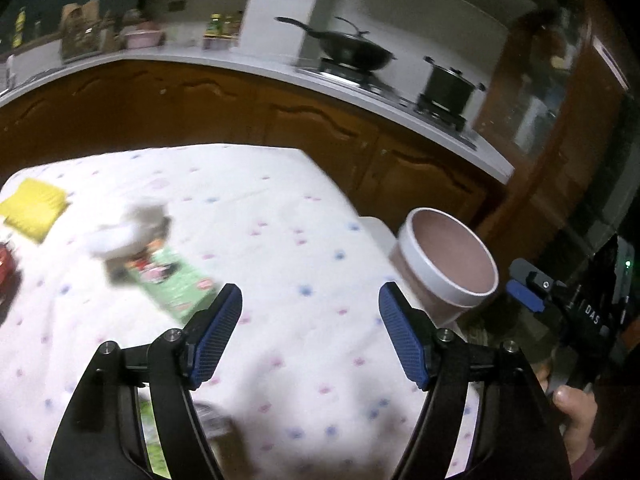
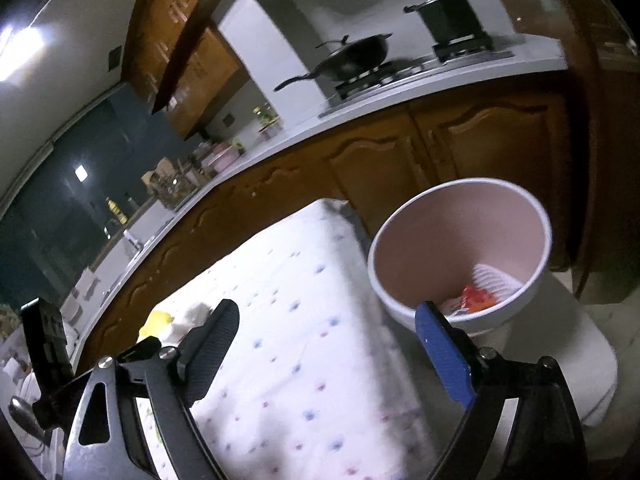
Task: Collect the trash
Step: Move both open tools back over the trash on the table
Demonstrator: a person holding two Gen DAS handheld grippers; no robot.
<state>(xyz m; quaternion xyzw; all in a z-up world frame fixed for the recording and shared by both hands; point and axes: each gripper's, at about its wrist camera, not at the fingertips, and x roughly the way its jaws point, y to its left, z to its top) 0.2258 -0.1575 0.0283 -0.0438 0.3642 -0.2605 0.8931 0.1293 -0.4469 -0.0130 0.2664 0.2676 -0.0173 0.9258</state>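
Note:
A pink bin with a white rim stands on a white stool beside the table's right edge; it holds a red wrapper and white paper. It also shows in the left wrist view. On the dotted tablecloth lie a green packet, a crumpled white tissue and a yellow packet. My left gripper is open and empty above the cloth, right of the green packet. My right gripper is open and empty between the table edge and the bin.
A kitchen counter with brown cabinets runs behind the table. A black wok and a pot sit on the stove. A red object is at the table's left edge. The right gripper's body is beyond the bin.

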